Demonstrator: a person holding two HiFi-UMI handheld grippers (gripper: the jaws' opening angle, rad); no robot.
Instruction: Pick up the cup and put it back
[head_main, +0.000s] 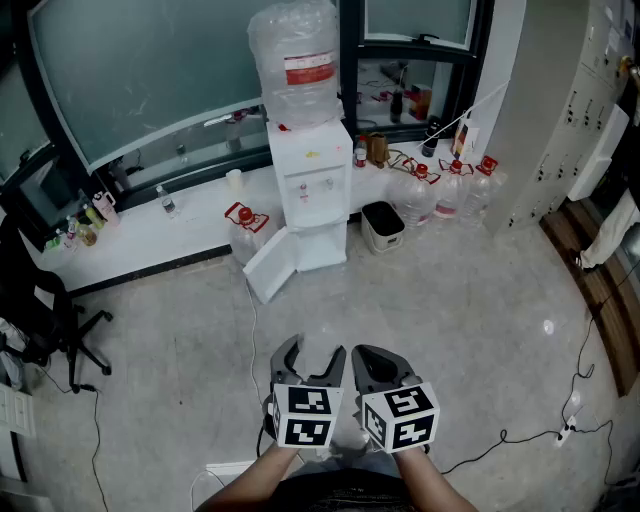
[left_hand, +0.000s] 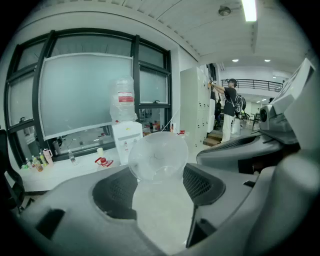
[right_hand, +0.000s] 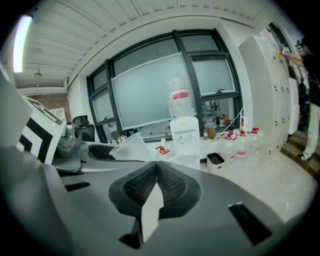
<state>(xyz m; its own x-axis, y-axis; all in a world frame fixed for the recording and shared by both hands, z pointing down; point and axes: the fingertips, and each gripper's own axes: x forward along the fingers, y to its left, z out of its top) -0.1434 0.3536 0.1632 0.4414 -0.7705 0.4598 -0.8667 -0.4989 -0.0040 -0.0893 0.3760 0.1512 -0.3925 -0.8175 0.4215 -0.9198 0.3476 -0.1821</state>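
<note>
L tool (left_hand: 159, 189): clamped on clear cup (left_hand: 159, 156), held in air.
R tool (right_hand: 157, 172): jaws together, empty.
Dispenser (head_main: 310, 190): well ahead, prob. return spot.
Tip: light squeeze, thin wall; set cup down upright, then open.

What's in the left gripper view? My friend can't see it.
The left tool holds a clear plastic cup between its jaws. Behind stand a white water dispenser and big windows, with a person far right.
</note>
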